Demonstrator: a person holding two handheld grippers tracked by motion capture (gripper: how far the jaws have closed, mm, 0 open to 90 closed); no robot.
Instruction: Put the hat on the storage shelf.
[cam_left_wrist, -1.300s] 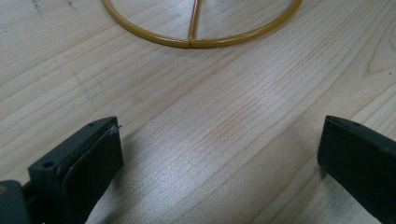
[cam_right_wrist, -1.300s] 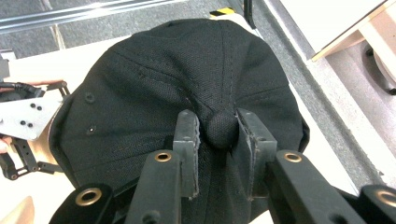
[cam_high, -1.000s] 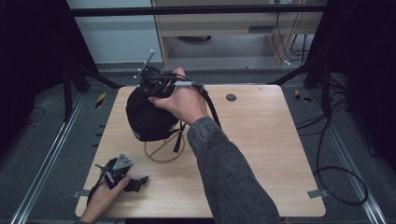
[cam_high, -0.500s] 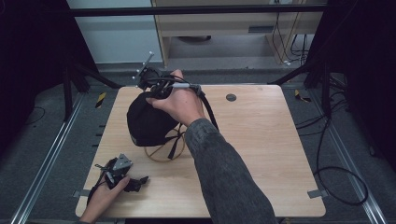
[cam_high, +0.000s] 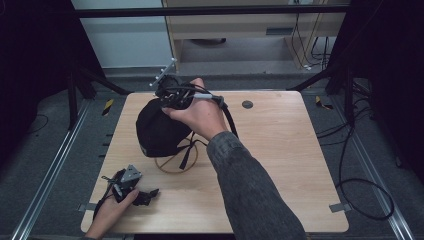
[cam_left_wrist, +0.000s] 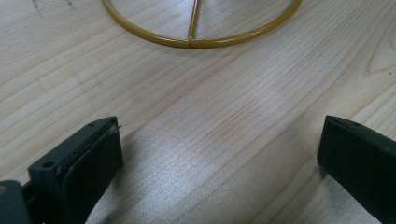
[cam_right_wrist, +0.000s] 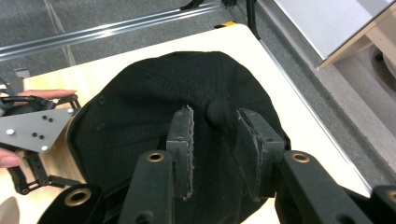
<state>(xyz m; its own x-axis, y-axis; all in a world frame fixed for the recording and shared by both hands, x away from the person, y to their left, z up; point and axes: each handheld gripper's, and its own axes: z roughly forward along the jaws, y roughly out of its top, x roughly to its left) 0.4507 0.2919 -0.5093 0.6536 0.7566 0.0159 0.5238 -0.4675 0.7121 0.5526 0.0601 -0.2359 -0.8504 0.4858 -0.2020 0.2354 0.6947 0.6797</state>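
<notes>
Right claw (cam_right_wrist: 214, 140) pinches the black cap's (cam_high: 157, 131) crown from above — left claw (cam_left_wrist: 219, 163), spread, rests low on table (cam_high: 280, 150).

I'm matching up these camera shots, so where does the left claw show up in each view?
High view: left claw bottom left, near the table's front edge.
Left gripper view: claw along the bottom, jaws wide apart.
Right gripper view: left edge, grey plate up, beside the black cap.
Shared landmark: the wooden table.
</notes>
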